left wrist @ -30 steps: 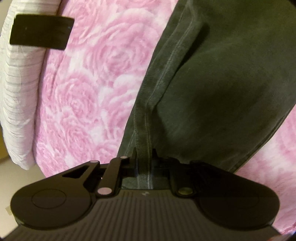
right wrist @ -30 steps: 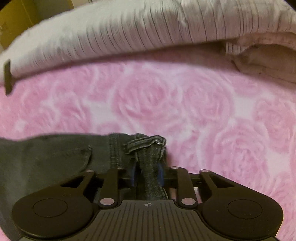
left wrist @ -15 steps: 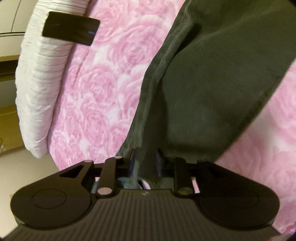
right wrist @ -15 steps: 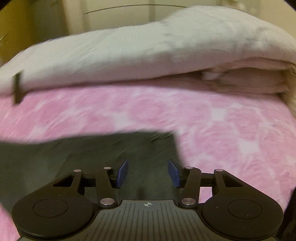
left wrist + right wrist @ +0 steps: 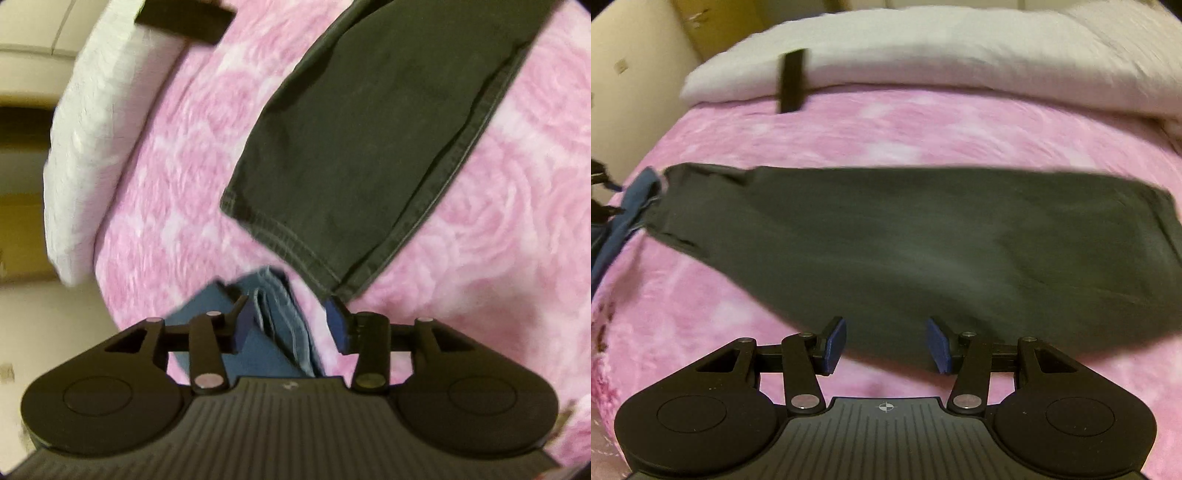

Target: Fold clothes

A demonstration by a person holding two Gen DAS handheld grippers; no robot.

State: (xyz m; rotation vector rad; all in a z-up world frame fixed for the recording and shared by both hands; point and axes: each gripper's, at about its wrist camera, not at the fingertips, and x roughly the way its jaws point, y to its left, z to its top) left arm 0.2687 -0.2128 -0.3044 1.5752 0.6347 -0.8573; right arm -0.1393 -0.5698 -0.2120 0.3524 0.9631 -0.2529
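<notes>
Dark jeans (image 5: 923, 240) blurred (waist end cut off).

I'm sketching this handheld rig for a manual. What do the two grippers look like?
Both look alike: the left gripper and right gripper each have a matte black ribbed body, a round black lobe on either side, black link bars with silver pivot pins, and blue-padded fingers. A small crosshair mark sits on the body's middle. No cables or sleeves show.

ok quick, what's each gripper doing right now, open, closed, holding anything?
Left gripper: jaws opening, nothing held; blue garment lies beneath.
Right gripper: open, empty, over the dark trousers.
</notes>
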